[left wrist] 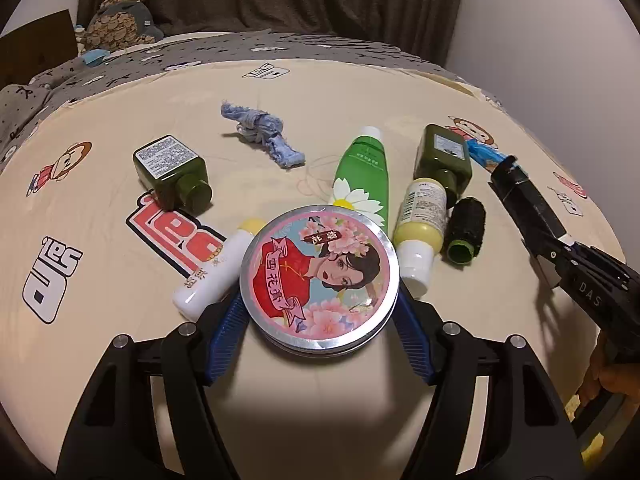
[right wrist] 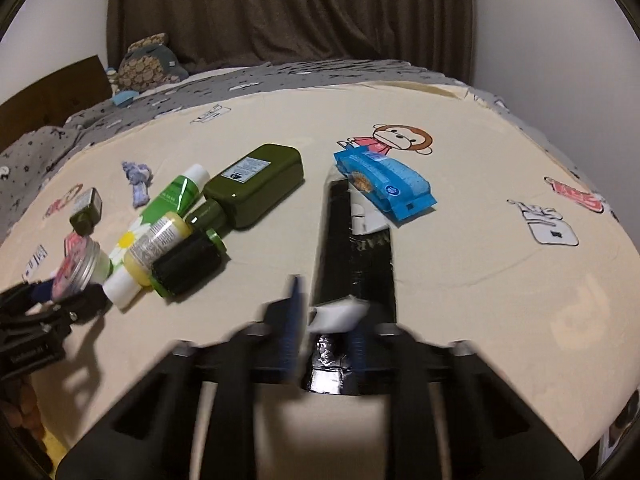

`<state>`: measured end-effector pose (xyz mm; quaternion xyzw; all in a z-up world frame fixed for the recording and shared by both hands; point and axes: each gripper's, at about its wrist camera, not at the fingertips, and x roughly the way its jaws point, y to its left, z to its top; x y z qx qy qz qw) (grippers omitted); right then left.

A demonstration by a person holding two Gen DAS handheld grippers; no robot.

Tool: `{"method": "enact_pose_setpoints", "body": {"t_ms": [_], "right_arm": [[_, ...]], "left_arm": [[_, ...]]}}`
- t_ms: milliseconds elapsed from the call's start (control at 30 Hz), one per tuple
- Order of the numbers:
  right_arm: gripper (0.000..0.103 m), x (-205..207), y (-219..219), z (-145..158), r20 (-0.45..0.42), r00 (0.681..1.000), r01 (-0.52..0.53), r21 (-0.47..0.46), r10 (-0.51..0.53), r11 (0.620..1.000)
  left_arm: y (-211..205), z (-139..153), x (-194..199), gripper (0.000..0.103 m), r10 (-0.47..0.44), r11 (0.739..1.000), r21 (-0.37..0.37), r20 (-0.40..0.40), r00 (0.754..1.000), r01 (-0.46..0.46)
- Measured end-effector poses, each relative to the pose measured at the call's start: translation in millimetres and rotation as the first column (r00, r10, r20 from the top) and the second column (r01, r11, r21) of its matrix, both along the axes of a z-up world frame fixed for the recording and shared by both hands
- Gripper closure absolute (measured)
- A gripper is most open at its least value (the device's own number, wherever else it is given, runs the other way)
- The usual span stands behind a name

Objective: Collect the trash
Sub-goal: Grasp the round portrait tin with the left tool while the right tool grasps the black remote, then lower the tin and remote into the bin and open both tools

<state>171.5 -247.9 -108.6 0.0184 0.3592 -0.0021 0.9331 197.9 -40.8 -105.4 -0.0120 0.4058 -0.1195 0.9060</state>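
My left gripper (left wrist: 320, 312) is shut on a round metal cream tin (left wrist: 320, 276) with a picture of a woman on its lid; the tin also shows in the right wrist view (right wrist: 78, 266). My right gripper (right wrist: 326, 320) is shut on a long black box (right wrist: 352, 248) that points away from me; the box shows in the left wrist view (left wrist: 528, 208). A blue snack wrapper (right wrist: 386, 180) lies at the box's far end. A crumpled blue cloth scrap (left wrist: 260, 132) lies further back on the bed.
Bottles lie clustered on the cream bedsheet (right wrist: 480, 260): two dark green ones (left wrist: 174, 170) (right wrist: 256, 184), a light green tube (left wrist: 362, 168), a yellow bottle (left wrist: 420, 220), a white bottle (left wrist: 212, 276) and a black roller (left wrist: 466, 232). A grey blanket (left wrist: 120, 64) lies behind.
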Motion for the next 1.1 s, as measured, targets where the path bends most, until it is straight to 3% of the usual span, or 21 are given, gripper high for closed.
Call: {"method": "enact_pose_setpoints", "body": {"t_ms": [33,367,500,667,900,1100], "right_arm": [[0.096,-2.1,0.3,1.0,0.002,1.000,-0.004,-0.003,0.004,1.000],[0.097,-46.6,4.7,29.3,0.058,0.998,-0.038,-0.027,0.039,0.999],[0.097,-75.1,6.5,39.0,0.071,0.994,-0.082,0.037,0.080,0.996],[0.097,-120.1,18.7,47.5,0.091,0.985,-0.146,0.016,0.144,0.989],[0.097,-175.7,26.4,53.9,0.108,0.976,-0.191,0.009,0.189,0.981],[0.097,-198.9,35.7,35.7,0.050,0.972,-0.230,0.026,0.228,0.973]], "left_arm": [[0.2,0.3,-1.7,0.038,-0.004,1.000,0.003,0.003,1.000,0.004],[9.5,29.4,-43.9,0.038,-0.025,0.999,0.033,0.099,0.995,0.022],[19.7,49.1,-71.3,0.038,-0.026,1.000,0.016,0.146,0.989,0.024],[33.4,64.8,-109.8,0.038,-0.028,1.000,0.016,0.189,0.982,0.026],[45.8,69.7,-158.5,0.038,-0.045,0.998,0.042,0.218,0.975,0.037],[48.3,53.3,-193.4,0.037,-0.086,0.995,0.057,0.178,0.980,0.077]]}}
